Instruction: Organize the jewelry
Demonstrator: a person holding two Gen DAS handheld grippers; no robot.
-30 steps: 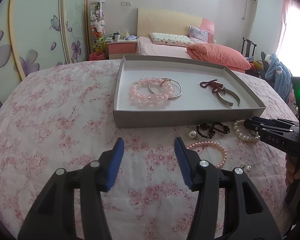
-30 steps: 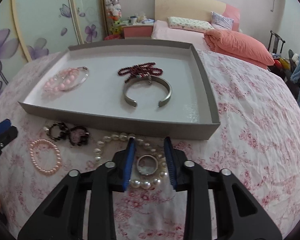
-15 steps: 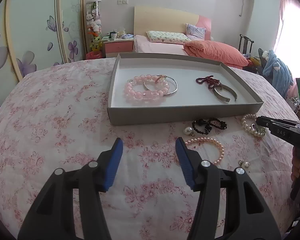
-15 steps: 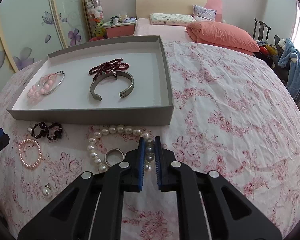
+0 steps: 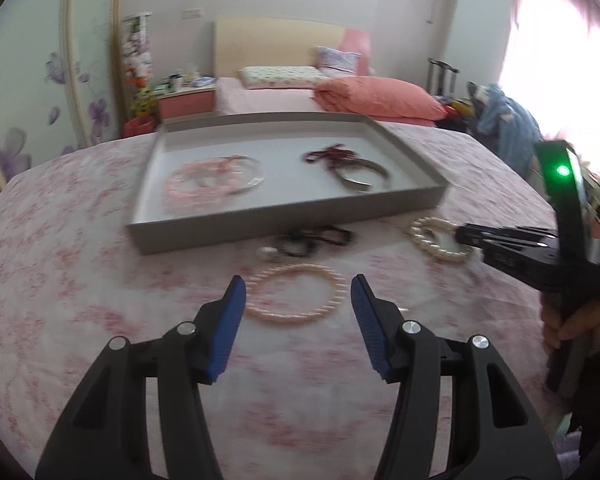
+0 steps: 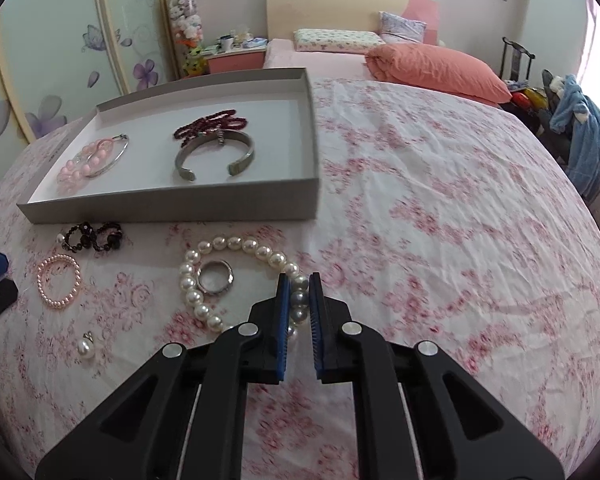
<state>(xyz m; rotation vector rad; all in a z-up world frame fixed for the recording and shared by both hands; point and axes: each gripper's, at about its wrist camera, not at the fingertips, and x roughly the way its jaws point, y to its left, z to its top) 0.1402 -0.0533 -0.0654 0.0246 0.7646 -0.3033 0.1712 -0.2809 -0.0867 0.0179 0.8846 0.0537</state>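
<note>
Between the right tool [image 6: 299, 298] pads, pinched, the pearl bracelet [image 6: 236, 245] loops left; its nearest beads are hidden. Left tool [image 5: 297, 294] spread above a blurred pink bracelet [image 5: 296, 295].

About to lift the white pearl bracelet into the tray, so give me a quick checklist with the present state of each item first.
1. Right gripper shut on the pearl bracelet: ok.
2. Silver ring inside the bracelet loop, may get dragged: not ok.
3. Free room in the tray: ok.
4. Left gripper open, clear of the lift path: ok.
5. Pink bead bracelet untangled from others: ok.
6. Grip firm enough to hold: cannot tell.
</note>
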